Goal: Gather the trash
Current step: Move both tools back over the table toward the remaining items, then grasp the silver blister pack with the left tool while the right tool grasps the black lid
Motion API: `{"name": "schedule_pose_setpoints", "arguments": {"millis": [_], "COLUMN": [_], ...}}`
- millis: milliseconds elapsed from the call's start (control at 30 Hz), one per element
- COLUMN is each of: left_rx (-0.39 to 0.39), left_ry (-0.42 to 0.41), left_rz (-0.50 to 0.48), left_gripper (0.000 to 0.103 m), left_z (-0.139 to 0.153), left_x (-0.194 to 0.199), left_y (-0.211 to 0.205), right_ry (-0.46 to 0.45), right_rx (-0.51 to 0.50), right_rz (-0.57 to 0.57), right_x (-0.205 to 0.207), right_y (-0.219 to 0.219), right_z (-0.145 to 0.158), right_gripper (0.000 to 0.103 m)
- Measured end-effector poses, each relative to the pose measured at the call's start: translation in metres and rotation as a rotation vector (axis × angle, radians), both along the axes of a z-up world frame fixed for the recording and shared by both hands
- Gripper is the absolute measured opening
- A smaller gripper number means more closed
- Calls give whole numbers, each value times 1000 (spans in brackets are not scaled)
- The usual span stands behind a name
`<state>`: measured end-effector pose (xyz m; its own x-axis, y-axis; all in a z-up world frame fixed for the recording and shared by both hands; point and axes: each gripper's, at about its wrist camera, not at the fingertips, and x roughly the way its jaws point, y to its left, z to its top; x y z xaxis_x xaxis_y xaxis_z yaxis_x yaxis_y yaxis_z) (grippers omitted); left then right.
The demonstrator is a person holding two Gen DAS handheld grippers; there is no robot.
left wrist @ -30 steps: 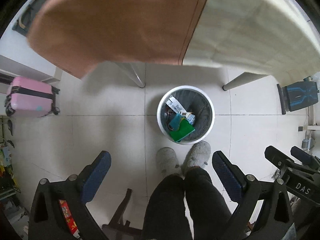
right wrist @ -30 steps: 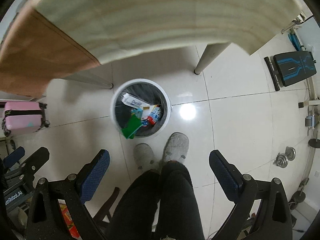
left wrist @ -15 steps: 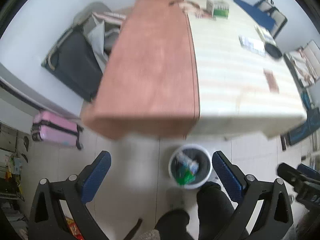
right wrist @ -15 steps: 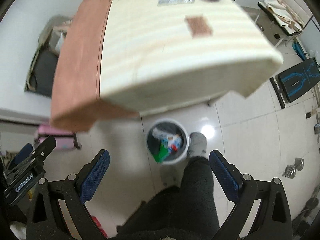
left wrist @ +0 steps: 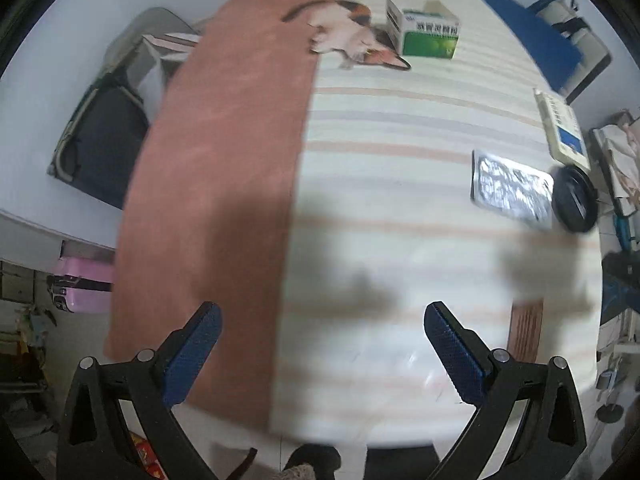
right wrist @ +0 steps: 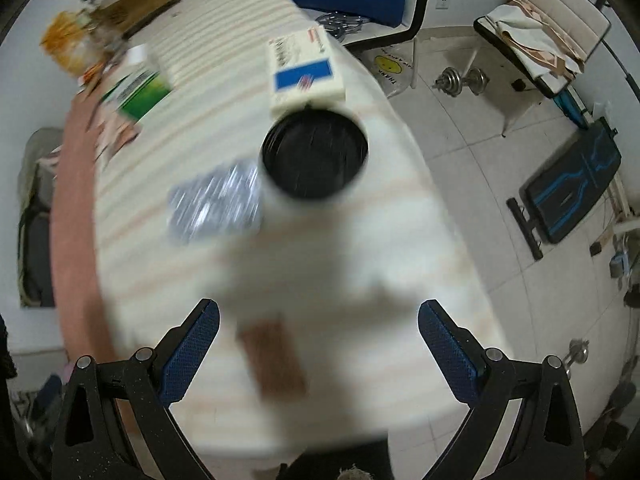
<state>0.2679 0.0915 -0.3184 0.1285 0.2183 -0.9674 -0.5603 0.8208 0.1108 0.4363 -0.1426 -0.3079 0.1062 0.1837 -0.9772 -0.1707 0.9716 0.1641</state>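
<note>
Both grippers have swung up from the bin to the table (left wrist: pixel 400 240). Left gripper (left wrist: pixel 322 330) and right gripper (right wrist: pixel 318 328) gape wide, empty; a brown wrapper (right wrist: pixel 276 360) lies blurred between the right fingers, foil pack (right wrist: pixel 218 204) and black lid (right wrist: pixel 314 160) at frame centre.

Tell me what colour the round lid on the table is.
Black; the lid shows best in the right wrist view.

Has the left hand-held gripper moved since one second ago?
Yes. The left hand-held gripper has swung up from the floor bin to face the tabletop.
</note>
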Motion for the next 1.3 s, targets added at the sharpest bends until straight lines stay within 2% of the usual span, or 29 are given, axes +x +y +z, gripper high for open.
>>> {"name": "schedule_pose_setpoints", "arguments": {"millis": [133, 300, 333, 400, 567, 700, 733, 833, 900, 967, 1067, 1133, 1200, 1233, 1300], "left_rx": [-59, -164, -199, -268, -530, -637, -637, -537, -424, -372, -297, -288, -308, -355, -498], "left_ry": [50, 100, 111, 118, 104, 78, 83, 133, 191, 222, 247, 283, 285, 267, 202], "left_rz": [38, 114, 135, 172, 362, 510, 527, 528, 457, 356, 230, 192, 218, 265, 419], "left_gripper": [103, 103, 103, 103, 102, 102, 102, 102, 102, 103, 103, 103, 101, 101, 101], "left_z": [-22, -45, -50, -57, -77, -87, -88, -88, -87, -86, -81, -82, -81, -81, -83], "left_x": [52, 93, 100, 108, 125, 141, 145, 162, 170, 170, 148, 127, 109, 99, 77], "left_y": [3, 9, 10, 11, 14, 12, 11, 4, -6, -16, -18, -11, 2, 10, 26], "right_ry": [33, 64, 68, 42, 70, 83, 86, 83, 84, 83, 84, 88, 93, 92, 92], "right_rx": [-30, -73, -75, -83, -75, -80, -82, -91, -95, -93, -79, -69, -55, -51, -41], "right_rz": [33, 47, 42, 54, 56, 5, -10, -29, -36, -41, -37, -27, -18, -14, -10], "right_x": [64, 103, 105, 106, 102, 102, 103, 105, 106, 106, 104, 101, 96, 94, 92], "right_y": [27, 49, 49, 50, 31, 2, -5, -17, -23, -27, -30, -28, -27, -24, -21], "right_z": [-34, -71, -74, -70, -68, -67, -67, -66, -65, -64, -60, -59, -58, -57, -56], "right_gripper": [101, 100, 101, 91, 88, 88, 88, 88, 88, 88, 88, 88, 88, 88, 88]}}
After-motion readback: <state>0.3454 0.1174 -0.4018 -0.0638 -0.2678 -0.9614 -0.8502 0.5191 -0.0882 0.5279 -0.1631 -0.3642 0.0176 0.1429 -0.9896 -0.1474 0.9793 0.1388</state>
